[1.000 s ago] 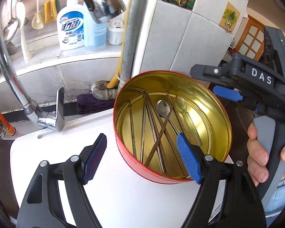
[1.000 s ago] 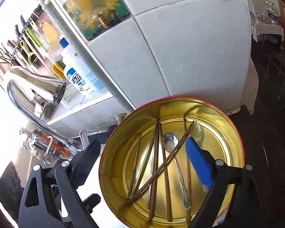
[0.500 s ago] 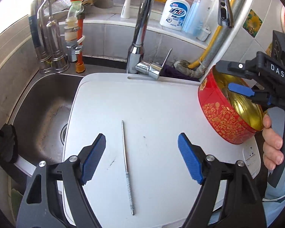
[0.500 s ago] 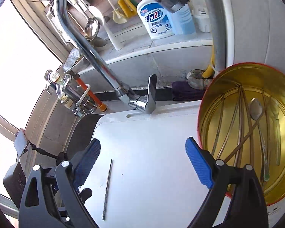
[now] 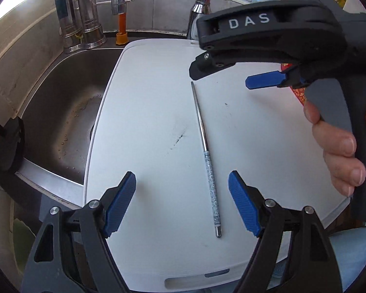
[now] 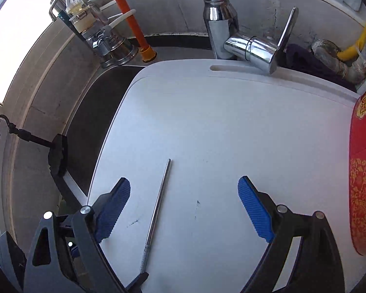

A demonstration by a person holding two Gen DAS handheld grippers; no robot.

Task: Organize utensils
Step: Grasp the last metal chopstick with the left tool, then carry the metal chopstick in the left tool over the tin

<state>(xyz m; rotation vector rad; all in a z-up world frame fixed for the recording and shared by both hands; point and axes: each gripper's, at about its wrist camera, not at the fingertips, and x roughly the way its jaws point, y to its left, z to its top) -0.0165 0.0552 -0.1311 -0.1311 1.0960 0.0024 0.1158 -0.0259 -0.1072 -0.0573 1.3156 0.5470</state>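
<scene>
Board (image 6: 231, 134) mostly bare; red tin (image 6: 364, 171) blocks right; faucet (image 6: 231, 31) behind

chopstick (image 5: 205, 146) on white board (image 5: 146, 102) | left hand-held gripper (image 5: 181, 202) agape, apparently above it

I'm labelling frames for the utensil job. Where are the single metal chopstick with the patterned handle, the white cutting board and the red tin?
metal chopstick (image 5: 202, 131), left wrist view, mid shaft.
white cutting board (image 5: 146, 112), left wrist view, bare surface.
red tin (image 6: 364, 171), right wrist view, outer wall.
</scene>
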